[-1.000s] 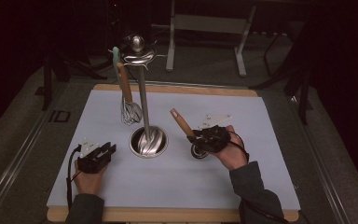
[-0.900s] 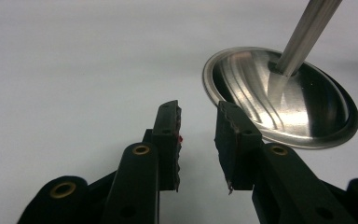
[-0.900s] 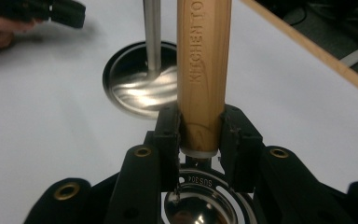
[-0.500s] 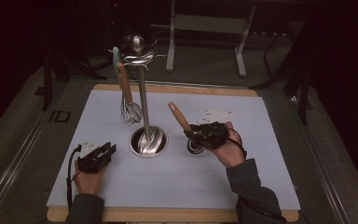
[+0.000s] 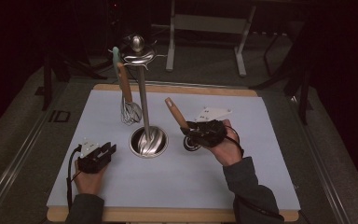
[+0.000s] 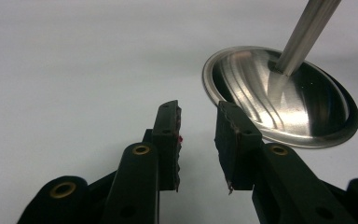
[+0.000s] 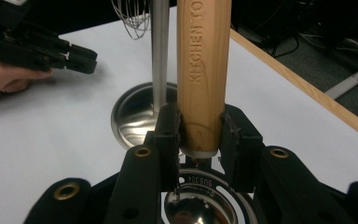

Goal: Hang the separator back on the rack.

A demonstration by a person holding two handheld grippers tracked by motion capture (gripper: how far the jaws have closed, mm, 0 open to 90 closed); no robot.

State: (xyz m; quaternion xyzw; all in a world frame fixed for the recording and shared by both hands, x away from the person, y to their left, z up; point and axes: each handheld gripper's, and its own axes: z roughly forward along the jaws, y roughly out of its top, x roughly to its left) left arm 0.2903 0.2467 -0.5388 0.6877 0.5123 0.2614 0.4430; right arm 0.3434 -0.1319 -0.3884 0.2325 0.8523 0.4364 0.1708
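My right gripper [image 7: 199, 135] fingers [image 7: 168, 133] clamp the wooden-handled utensil [image 7: 203, 70] just above its metal head; my left gripper [image 6: 197, 140] fingers stand apart, empty.

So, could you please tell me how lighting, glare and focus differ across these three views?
High view: dim, surroundings nearly black, the table evenly lit. Left gripper view: bright streaky glare on the stand's base, the near jaws soft. Right gripper view: the wooden handle is sharp, its carved lettering readable, while the whisk behind blurs and the far room is dark.
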